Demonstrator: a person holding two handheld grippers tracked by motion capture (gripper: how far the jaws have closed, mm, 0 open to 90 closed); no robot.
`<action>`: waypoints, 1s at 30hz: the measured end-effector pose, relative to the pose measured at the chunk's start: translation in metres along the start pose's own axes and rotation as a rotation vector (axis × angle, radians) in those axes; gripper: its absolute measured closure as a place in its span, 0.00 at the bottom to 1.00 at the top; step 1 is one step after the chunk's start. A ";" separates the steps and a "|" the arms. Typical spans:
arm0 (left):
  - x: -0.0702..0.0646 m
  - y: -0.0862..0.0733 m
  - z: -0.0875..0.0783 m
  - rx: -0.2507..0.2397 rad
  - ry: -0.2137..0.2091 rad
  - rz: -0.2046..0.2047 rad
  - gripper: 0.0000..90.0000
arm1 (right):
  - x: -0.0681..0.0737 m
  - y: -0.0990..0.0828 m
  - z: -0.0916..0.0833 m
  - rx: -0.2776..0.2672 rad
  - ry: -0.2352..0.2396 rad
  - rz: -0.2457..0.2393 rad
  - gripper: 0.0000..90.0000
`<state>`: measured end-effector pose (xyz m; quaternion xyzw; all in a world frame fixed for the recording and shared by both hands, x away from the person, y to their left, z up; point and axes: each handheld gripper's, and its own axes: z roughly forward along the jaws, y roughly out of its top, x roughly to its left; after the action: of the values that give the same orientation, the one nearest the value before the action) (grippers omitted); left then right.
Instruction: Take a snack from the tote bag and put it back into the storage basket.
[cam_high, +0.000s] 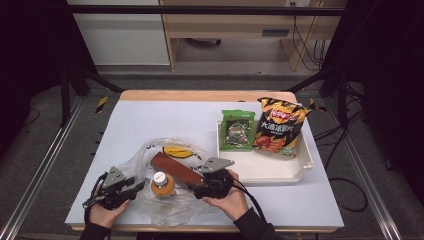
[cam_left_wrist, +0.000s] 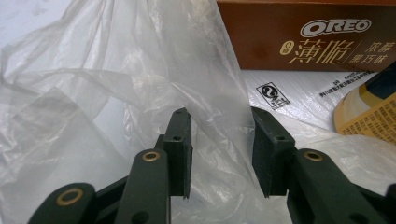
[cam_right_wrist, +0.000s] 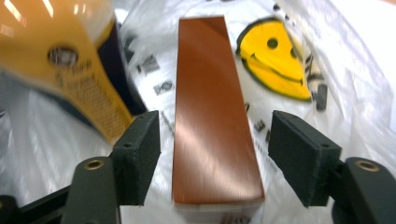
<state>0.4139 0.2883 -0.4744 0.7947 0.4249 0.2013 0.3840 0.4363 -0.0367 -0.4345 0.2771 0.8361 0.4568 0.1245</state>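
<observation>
1. High view: at the left, the left gripper (cam_high: 131, 189) sits at the near-left edge of the clear plastic bag (cam_high: 150, 157). In the left gripper view its jaws stand apart with a fold of the bag film rising between them; whether the pads pinch that film I cannot tell.
2. In the middle, an orange-capped bottle (cam_high: 162, 184) stands inside the bag, and the brown Oreo box (cam_high: 176, 169) lies just beside it, slanting from upper left to lower right on the film.
3. At the right of the bag, the right gripper (cam_high: 200, 189) is at the box's near end. In the right gripper view its jaws stand apart on either side of the box (cam_right_wrist: 215, 126), with a gap at each pad, so the box lies free.
4. Further right, a white tray (cam_high: 280, 172) holds a green snack packet (cam_high: 237, 131) and an orange crisp bag (cam_high: 277, 125).
5. The step in hand looks like bagging groceries, the box just set down. The next move likely calls for drawing the right gripper clear and reaching toward the tray while the left keeps the bag mouth wide.
</observation>
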 end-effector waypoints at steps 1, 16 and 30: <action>0.000 0.000 -0.001 -0.003 0.002 0.002 0.68 | 0.000 0.002 0.002 -0.005 -0.002 0.007 0.37; 0.001 -0.001 0.000 -0.003 -0.001 -0.012 0.69 | 0.001 0.006 0.042 0.131 -0.008 -0.003 0.40; 0.001 -0.001 0.000 0.003 -0.001 -0.003 0.69 | 0.001 0.005 0.042 0.139 0.009 -0.025 0.48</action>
<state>0.4141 0.2891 -0.4752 0.7946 0.4263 0.1996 0.3834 0.4564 -0.0047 -0.4533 0.2726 0.8697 0.3974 0.1070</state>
